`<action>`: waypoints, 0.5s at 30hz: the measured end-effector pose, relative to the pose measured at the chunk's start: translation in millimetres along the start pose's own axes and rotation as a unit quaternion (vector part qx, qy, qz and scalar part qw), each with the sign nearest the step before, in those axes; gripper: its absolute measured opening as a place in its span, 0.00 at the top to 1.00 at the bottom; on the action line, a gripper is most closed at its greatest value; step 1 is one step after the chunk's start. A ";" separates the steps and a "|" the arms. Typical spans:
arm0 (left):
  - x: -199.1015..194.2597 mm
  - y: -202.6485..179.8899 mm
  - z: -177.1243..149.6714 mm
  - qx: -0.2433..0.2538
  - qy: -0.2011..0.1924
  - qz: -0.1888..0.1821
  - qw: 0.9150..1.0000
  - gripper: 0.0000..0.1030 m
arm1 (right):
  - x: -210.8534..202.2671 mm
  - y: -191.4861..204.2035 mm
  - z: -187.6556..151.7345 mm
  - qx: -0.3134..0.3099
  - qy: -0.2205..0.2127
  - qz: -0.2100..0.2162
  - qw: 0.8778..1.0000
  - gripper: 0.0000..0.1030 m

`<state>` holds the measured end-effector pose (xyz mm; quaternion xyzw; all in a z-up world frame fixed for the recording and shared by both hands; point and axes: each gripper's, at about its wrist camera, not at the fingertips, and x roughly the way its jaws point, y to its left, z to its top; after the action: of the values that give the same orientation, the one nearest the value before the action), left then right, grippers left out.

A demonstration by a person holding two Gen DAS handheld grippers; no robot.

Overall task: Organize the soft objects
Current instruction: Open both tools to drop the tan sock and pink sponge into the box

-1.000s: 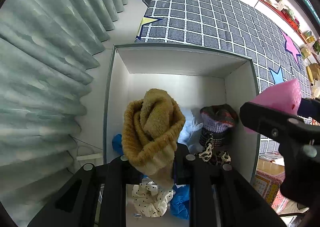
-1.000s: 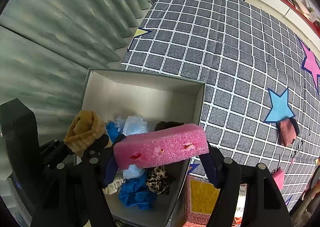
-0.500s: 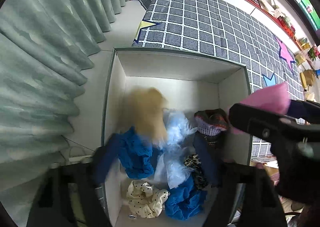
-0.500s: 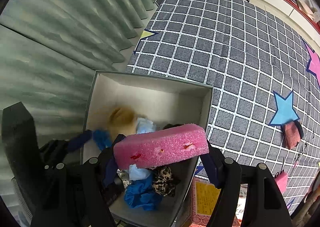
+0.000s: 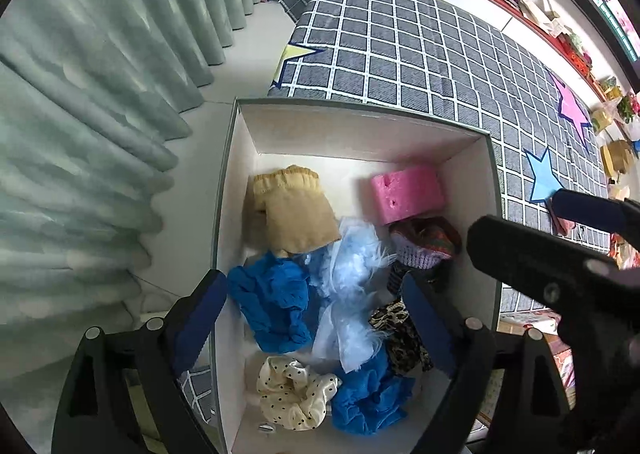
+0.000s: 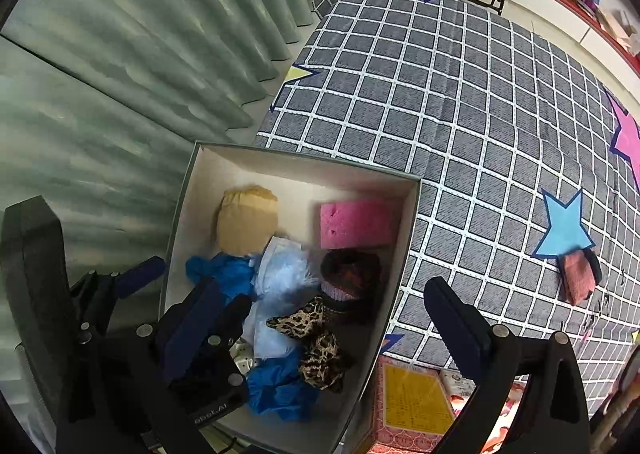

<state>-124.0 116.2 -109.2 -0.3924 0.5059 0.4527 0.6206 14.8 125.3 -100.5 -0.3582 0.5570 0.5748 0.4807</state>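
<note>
A tan knitted piece (image 5: pixel 288 214) and a pink sponge (image 5: pixel 408 194) lie at the far end of the white-lined box (image 5: pixel 360 110), loose among other soft items. My left gripper (image 5: pixel 312 322) hangs over the box with its jaws opening, and nothing is gripped between its blue pads (image 5: pixel 196 318). In the right wrist view the sponge (image 6: pixel 356 226) and the tan piece (image 6: pixel 248 222) rest below my right gripper (image 6: pixel 326 322). Its jaws are also opening wide and hold nothing.
The box also holds blue cloths (image 5: pixel 272 302), a pale blue fluffy piece (image 5: pixel 352 286), a dotted cream scrunchie (image 5: pixel 292 394), a leopard-print piece (image 6: pixel 316 338) and a dark knitted hat (image 6: pixel 352 270). A reddish cloth (image 6: pixel 578 278) lies on the checked bedspread (image 6: pixel 460 114). Green curtains (image 5: pixel 100 94) hang at the left.
The left jaws opened and the tan knitted piece dropped into the box. The right jaws opened and the pink sponge fell to the box's far right corner.
</note>
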 end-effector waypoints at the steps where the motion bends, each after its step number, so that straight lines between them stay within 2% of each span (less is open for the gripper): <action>1: -0.9 0.1 0.1 -0.001 -0.001 0.000 1.000 0.12 | -1.2 -0.5 0.2 0.001 0.000 0.001 1.000 0.02; 8: -6.7 -3.8 1.5 0.010 -0.002 0.000 1.000 0.12 | -9.5 -2.6 1.4 0.007 -0.008 -0.001 1.000 0.02; 15: -11.2 -19.7 7.4 0.029 0.006 -0.015 0.999 0.12 | -26.2 -24.0 0.6 0.032 -0.019 0.001 0.999 0.02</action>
<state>-104.0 115.8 -96.3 -0.3844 0.5170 0.4260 0.6353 45.1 120.0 -82.6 -0.3313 0.5663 0.5636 0.5019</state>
